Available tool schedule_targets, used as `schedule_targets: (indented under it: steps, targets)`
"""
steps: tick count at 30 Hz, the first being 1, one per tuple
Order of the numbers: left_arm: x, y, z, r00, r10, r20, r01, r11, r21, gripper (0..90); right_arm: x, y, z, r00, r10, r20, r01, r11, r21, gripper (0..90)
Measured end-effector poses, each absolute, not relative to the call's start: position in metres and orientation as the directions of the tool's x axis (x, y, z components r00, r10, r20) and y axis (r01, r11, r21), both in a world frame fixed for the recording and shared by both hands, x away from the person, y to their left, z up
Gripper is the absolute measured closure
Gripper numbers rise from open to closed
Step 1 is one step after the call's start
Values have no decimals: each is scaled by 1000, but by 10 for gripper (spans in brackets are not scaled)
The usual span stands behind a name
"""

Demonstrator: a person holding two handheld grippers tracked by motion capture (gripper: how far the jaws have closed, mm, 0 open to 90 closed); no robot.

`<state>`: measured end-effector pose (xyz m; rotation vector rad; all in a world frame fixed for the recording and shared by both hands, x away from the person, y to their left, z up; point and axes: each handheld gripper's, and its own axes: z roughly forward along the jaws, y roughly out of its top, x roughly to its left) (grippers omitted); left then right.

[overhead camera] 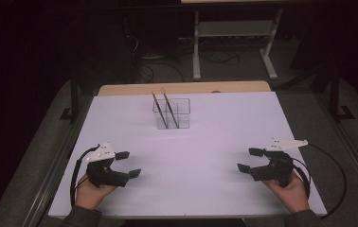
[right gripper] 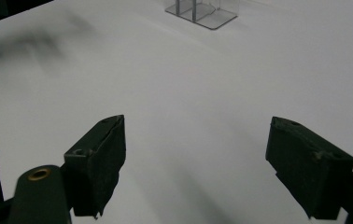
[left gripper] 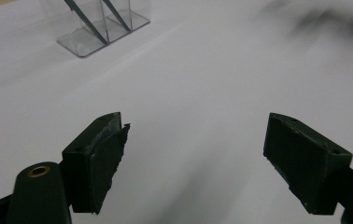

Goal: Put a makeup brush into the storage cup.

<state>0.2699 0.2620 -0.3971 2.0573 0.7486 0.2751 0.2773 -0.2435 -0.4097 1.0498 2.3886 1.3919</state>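
Left hand-held gripper [overhead camera: 129, 163]: jaws spread wide, empty, low over the white surface [overhead camera: 205, 151].
Right hand-held gripper [overhead camera: 250, 160]: wide too, holding nothing.
Clear holder [overhead camera: 171, 114]: far centre, two brushes [overhead camera: 165, 110] leaning inside, well apart from both.

No readable text, label or number anywhere.

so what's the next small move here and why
Probably reach the left gripper forward toward the two thin dark sticks leaning in the clear plastic divided holder. Both grippers rest open and empty near the white table's front edge; the left sits slightly nearer.
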Motion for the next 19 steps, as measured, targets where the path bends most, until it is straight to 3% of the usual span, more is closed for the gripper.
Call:
schedule_targets:
  steps: [19]
  targets:
    - [271, 261, -402, 802, 589, -95, 404, -419, 813, 197, 270, -248, -417, -731, 657, 186, 480, 301, 824, 187]
